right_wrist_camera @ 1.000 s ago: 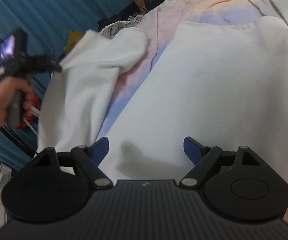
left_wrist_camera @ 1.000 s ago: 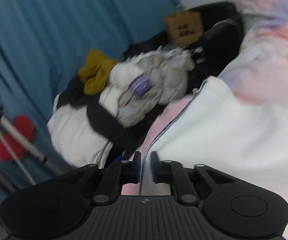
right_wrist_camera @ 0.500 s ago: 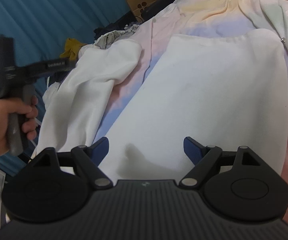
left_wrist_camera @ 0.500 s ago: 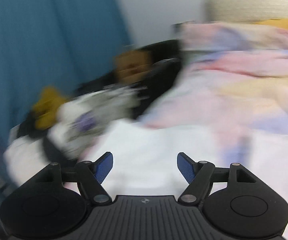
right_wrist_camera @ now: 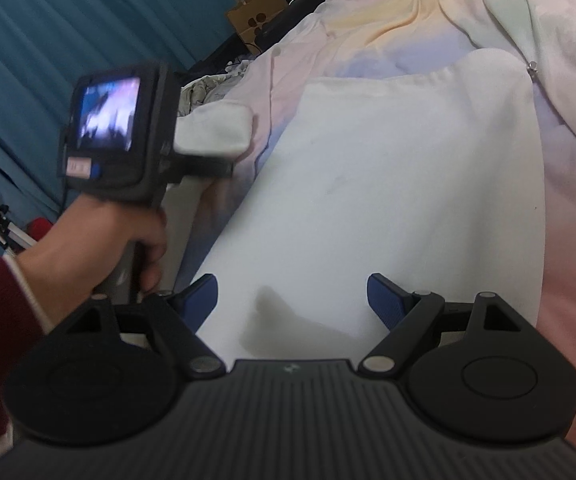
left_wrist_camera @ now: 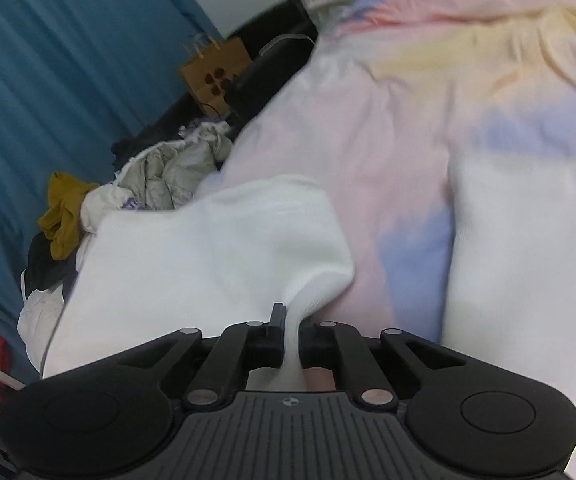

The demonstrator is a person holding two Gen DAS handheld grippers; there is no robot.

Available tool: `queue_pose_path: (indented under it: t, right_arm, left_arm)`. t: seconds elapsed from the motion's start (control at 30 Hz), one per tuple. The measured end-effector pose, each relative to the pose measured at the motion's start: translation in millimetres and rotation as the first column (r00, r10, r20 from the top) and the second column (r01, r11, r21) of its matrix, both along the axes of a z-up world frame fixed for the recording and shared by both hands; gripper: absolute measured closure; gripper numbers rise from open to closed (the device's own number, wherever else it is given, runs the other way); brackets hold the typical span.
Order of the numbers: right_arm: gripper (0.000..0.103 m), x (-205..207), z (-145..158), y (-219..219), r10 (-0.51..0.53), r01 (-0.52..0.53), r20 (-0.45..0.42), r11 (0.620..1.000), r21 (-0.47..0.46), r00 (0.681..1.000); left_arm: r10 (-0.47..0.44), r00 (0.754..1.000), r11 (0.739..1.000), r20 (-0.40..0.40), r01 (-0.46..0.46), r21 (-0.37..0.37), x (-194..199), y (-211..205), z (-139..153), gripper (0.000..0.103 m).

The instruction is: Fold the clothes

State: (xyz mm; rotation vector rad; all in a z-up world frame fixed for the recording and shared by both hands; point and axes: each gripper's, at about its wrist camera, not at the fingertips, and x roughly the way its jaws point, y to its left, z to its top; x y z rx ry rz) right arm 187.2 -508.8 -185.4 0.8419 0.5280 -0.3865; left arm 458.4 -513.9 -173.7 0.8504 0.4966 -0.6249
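On the bed, a soft quilt (right_wrist_camera: 567, 208) printed in washed pink, yellow and lilac blotches covers the whole surface, its cloth lightly creased. Blue pleated curtains (left_wrist_camera: 48, 80) hang along the far side, and beside the bed lies a heap of crumpled clothes (left_wrist_camera: 168, 172) with a mustard piece among them and a brown paper bag (left_wrist_camera: 212, 76) behind.

A white garment (right_wrist_camera: 387, 200) of thick, matte knit lies flat on the quilt, a long smooth panel whose long axis runs away from the right camera toward the pillow end, with a straight ribbed edge at its far end. Its sleeve (left_wrist_camera: 216, 256) branches off to the left side, the ribbed cuff lifted clear of the quilt.

The left gripper (left_wrist_camera: 289, 344) is pressed together on a fold of that sleeve, white cloth bunched between its black pads. A hand (right_wrist_camera: 100, 236) in a dark red cuff grasps its handle. The right gripper (right_wrist_camera: 291, 300) hovers over the near end of the panel with its blue-padded jaws spread wide, nothing between them.
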Motion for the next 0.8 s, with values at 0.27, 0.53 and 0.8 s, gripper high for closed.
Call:
queue_pose_path:
  t: [0.27,0.53,0.8]
  right_arm:
    - [0.02,-3,0,-6,-0.025,0.024,0.007,1.0,0.018,1.0]
    - [0.02,-5,-1,-11,-0.026,0.026,-0.01,0.999,-0.031,1.0]
    - [0.02,-18,10,-22,-0.057,0.058,0.013,0.996,-0.064,0.998]
  left_arm:
    - [0.076,0.993,0.991,-0.095,-0.085,-0.103,-9,-36,38,0.099]
    - [0.043,0.976,0.981,-0.215,-0.082,-0.177,-29,-2,7,0.067]
    - [0.252,0.919,0.849,-0.304,-0.361,-0.387,-110,162,86,0.047]
